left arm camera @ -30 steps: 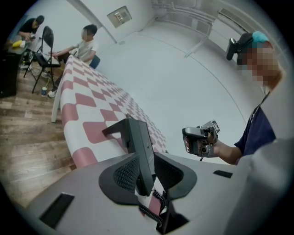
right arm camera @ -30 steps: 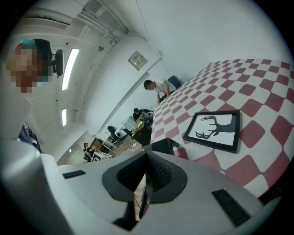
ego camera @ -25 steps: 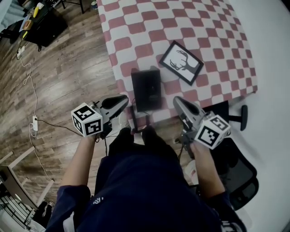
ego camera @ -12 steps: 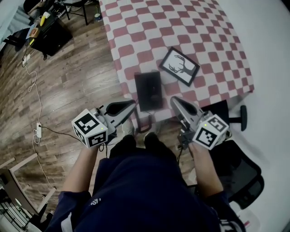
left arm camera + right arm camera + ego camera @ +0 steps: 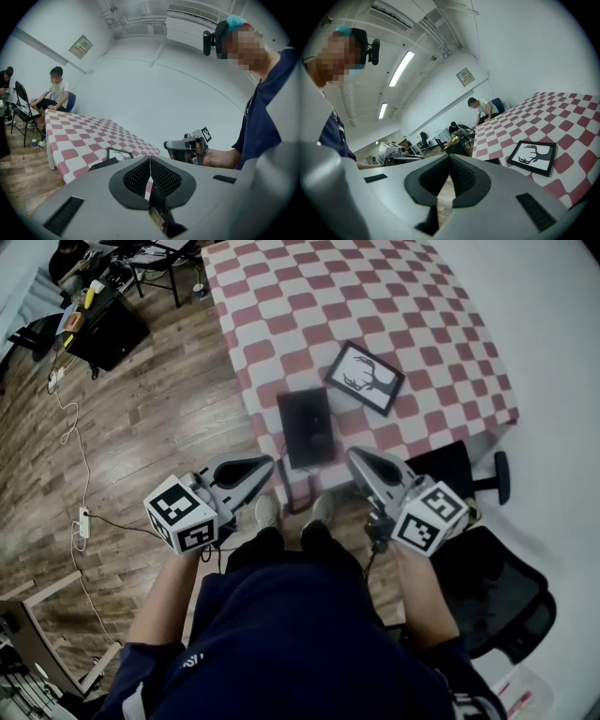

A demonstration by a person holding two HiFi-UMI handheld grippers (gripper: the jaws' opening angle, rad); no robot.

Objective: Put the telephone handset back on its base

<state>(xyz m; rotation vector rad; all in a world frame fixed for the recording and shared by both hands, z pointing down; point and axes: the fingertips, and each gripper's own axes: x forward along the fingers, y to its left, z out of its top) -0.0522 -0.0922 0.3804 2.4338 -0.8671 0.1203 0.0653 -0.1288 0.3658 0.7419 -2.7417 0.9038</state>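
Observation:
The black telephone [image 5: 306,426] lies flat near the front edge of the red-and-white checked table [image 5: 309,296]; I cannot tell its handset from its base. The left gripper view shows the telephone [image 5: 104,163] as a dark slab, as does the right gripper view [image 5: 492,161]. My left gripper [image 5: 261,467] hangs in the air short of the table edge, left of the phone. Its jaws have just been closing with nothing between them, and they are shut. My right gripper [image 5: 359,461] is level with it, right of the phone, shut and empty.
A framed deer picture [image 5: 366,378] lies on the cloth just behind the phone to the right. A black office chair [image 5: 492,592] stands at my right. Cables and a power strip [image 5: 84,521] lie on the wooden floor. People sit at the table's far end [image 5: 54,91].
Both grippers have come up a little and rolled slightly, staying short of the table edge. The head view has shifted, so more of the table's far end shows.

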